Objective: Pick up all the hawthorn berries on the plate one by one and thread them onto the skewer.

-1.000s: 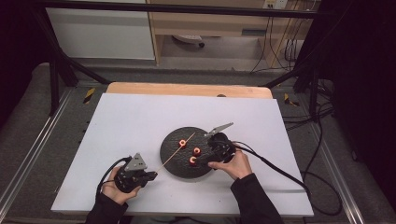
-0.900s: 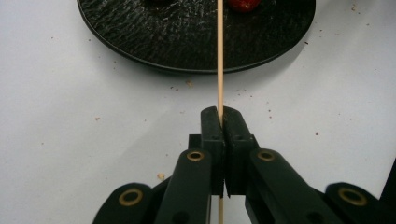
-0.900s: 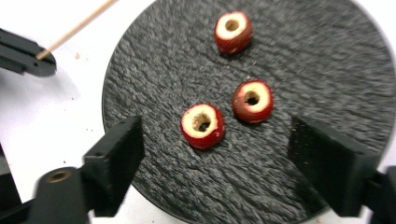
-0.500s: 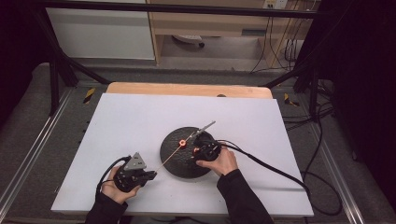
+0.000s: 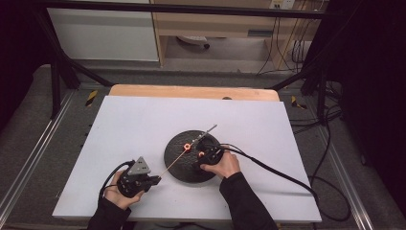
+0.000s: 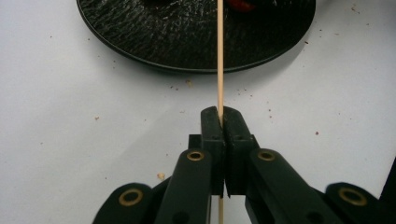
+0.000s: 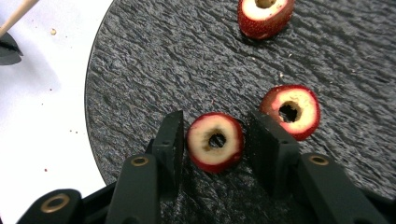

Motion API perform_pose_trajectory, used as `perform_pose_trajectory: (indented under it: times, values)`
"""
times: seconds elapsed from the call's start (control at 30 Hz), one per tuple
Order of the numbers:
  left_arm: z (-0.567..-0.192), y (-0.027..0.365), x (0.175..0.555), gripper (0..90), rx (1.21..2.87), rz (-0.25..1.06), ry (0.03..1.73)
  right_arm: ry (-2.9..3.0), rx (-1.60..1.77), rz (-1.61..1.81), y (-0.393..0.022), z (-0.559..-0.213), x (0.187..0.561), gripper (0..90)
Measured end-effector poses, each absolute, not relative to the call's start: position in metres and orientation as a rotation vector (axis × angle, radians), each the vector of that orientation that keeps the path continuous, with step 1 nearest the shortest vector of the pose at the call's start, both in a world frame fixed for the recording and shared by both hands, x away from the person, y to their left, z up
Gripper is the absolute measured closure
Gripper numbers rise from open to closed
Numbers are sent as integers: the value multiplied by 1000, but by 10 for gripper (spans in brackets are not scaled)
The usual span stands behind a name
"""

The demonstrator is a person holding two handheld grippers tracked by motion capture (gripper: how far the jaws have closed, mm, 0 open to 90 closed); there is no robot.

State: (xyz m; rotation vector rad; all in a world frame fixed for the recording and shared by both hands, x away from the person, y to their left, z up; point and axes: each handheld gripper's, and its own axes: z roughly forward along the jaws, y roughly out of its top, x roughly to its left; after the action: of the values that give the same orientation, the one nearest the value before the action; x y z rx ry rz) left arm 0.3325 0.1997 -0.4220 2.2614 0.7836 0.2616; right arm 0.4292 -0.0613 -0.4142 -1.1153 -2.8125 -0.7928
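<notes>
In the high view, the left hand-held gripper point(image 5: 154, 180) sits at the lower left of the white worktop point(image 5: 124, 124), just left of the round black plate point(image 5: 178, 165). Its jaws are pressed together on a thin wooden skewer point(image 5: 178, 157). In the left gripper view the skewer point(image 6: 220, 60) rises straight up from between the clamped jaws to the top of the frame, crossing the near rim of the plate point(image 6: 140, 32).

The right hand-held gripper point(image 5: 200, 154) is over the right half of the plate in the high view, with a hand point(image 5: 224, 165) behind it. In the right gripper view its jaws have just been closing and stand partly apart around a red ring-shaped fruit slice point(image 7: 215, 141) with a pale inside and a hole through the middle. The slice lies flat on the plate point(image 7: 154, 60) in the lower centre of the frame. A narrow gap shows between the slice and each pad, so the pads bracket it without pressing.

A second slice point(image 7: 291, 111) lies just right of it, beside the right jaw. A third slice point(image 7: 264, 15) lies at the top edge of the frame, well apart from the other two.
</notes>
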Motion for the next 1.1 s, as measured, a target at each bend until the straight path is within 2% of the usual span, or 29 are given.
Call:
perform_pose_trajectory:
  times: [0.27, 0.47, 0.73, 1.1]
  values:
    - [-422, 201, 333, 886, 2257, 265, 786, -2780, -1138, -791, -61, -415, 430, 592]
    - [-420, 202, 332, 886, 2238, 278, 792, -2748, -1159, -880, -68, -404, 426, 593]
    - [-419, 203, 331, 886, 2203, 300, 811, -2610, -1293, -1093, -95, -385, 422, 595]
    - [-421, 202, 329, 886, 2147, 308, 844, -2319, -1476, -1508, -133, -377, 418, 596]
